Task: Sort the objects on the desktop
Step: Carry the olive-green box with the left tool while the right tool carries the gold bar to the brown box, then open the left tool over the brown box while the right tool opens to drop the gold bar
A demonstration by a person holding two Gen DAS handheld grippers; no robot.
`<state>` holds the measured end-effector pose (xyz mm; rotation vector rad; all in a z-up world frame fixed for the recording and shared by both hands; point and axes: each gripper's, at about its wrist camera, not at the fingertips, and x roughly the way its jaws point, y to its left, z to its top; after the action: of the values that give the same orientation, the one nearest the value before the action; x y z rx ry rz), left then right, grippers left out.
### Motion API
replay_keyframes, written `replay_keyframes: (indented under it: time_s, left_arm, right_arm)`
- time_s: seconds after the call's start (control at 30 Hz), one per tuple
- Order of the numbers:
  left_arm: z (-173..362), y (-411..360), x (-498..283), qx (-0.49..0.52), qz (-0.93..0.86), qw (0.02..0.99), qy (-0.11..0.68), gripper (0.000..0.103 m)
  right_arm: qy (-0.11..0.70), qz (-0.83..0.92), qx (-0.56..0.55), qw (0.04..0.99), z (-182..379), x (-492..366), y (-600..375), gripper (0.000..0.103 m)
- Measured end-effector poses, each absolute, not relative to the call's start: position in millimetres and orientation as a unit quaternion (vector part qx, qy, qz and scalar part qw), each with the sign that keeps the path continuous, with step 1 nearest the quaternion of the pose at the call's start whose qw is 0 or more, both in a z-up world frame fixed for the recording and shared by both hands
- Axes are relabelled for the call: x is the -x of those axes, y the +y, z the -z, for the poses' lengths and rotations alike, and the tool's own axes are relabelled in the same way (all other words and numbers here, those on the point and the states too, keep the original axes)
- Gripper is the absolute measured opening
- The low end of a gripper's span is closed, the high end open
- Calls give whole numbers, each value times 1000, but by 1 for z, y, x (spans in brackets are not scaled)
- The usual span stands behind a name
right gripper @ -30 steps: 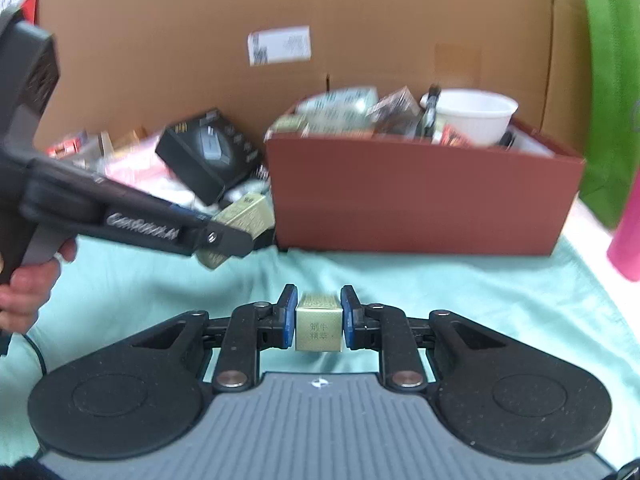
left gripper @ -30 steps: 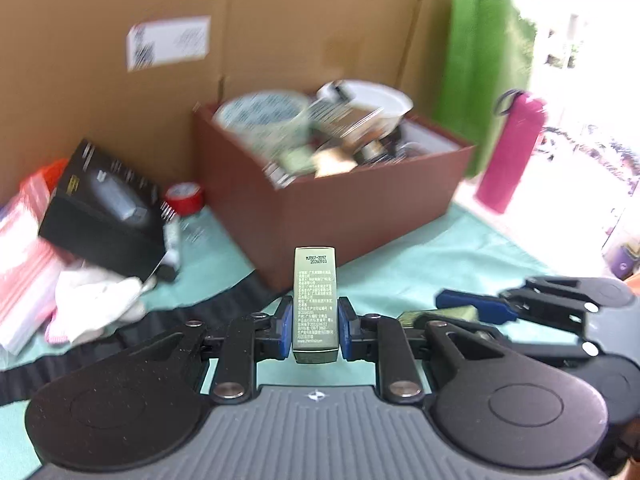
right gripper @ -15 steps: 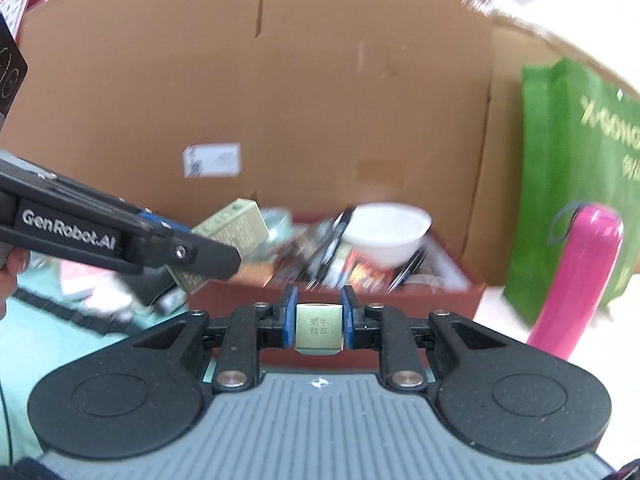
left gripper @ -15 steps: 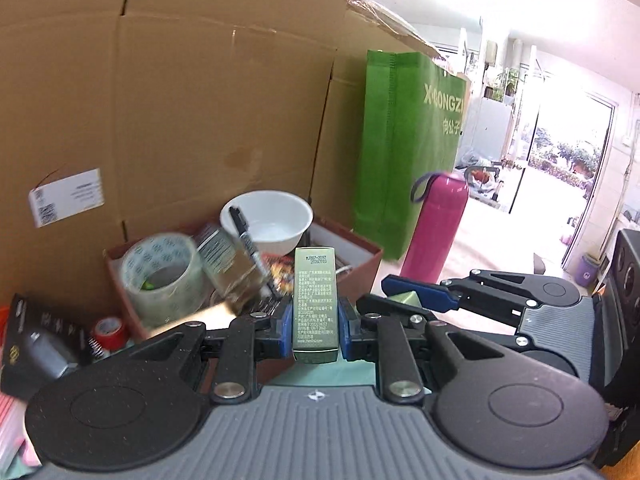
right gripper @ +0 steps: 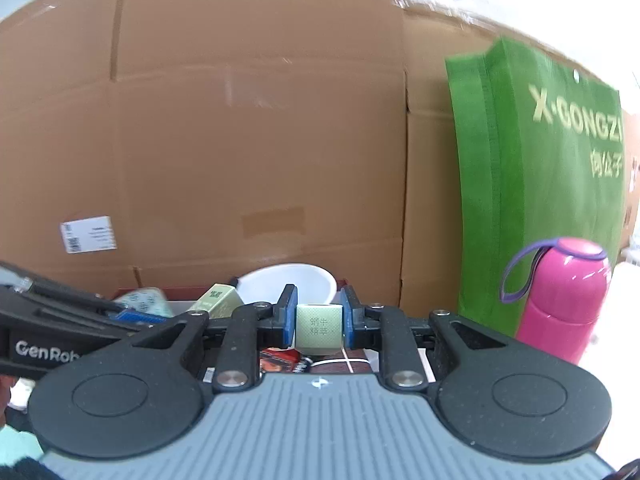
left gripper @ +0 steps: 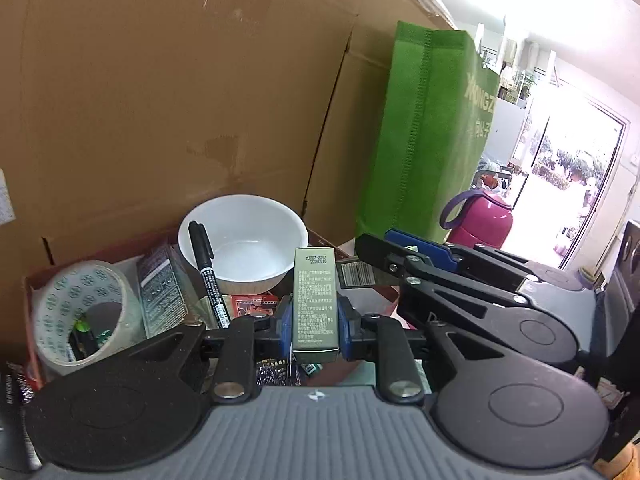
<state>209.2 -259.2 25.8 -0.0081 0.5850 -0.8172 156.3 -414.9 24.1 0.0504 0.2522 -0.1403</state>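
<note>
My left gripper point(left gripper: 314, 322) is shut on a tall pale green carton point(left gripper: 314, 300), held upright above the brown storage box point(left gripper: 30, 284). My right gripper point(right gripper: 319, 326) is shut on a second pale green carton point(right gripper: 319, 330) with its end face toward the camera, also above the box. The right gripper also shows in the left wrist view point(left gripper: 380, 258) just to the right, its carton's barcode end point(left gripper: 354, 274) showing. The left gripper's carton shows in the right wrist view point(right gripper: 218, 300). The box holds a white bowl point(left gripper: 244, 236), a black marker point(left gripper: 208, 272) and a tape roll point(left gripper: 84, 316).
A large cardboard wall point(left gripper: 180, 100) stands right behind the box. A green fabric bag point(right gripper: 540, 184) and a pink bottle point(right gripper: 560, 296) stand to the right. A dark printed packet point(left gripper: 160, 288) leans in the box. A bright doorway point(left gripper: 572, 184) lies far right.
Both grippers have risen from the table and moved forward over the brown box, each still holding its green carton. The box contents now lie directly below.
</note>
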Motion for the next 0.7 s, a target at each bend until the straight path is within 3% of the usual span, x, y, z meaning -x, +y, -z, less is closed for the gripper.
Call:
replay_keyframes:
  time_s: [0.27,0.33,0.37,0.4,0.43,0.57,0.7]
  left_arm:
    - [-20,-262,-222,19,388,879,278,26]
    - [-22,-255,-221,37,385,881,273,47]
    - [-22,-251,-221,44,373,888,267,55]
    - [-22,-247,-220,53,362,893,262,73]
    - [-21,-242,-220,67,355,896,257,85]
    - [-20,-227,-216,111,359,890,258,97]
    - [-24,-216,-204,111,345,897,254,103]
  right_arm:
    - [151,56,-41,986,-4,-195,-432,22]
    - [164,50,-32,985,-1,-199,-433,26]
    - [167,52,-29,984,0,-199,-432,40]
    - [162,59,-29,985,0,-196,-433,55]
    - [153,71,-29,985,0,-192,-433,59]
    - [133,98,-42,985,-3,-175,-439,92]
    - [123,111,-26,986,-4,-160,-433,97]
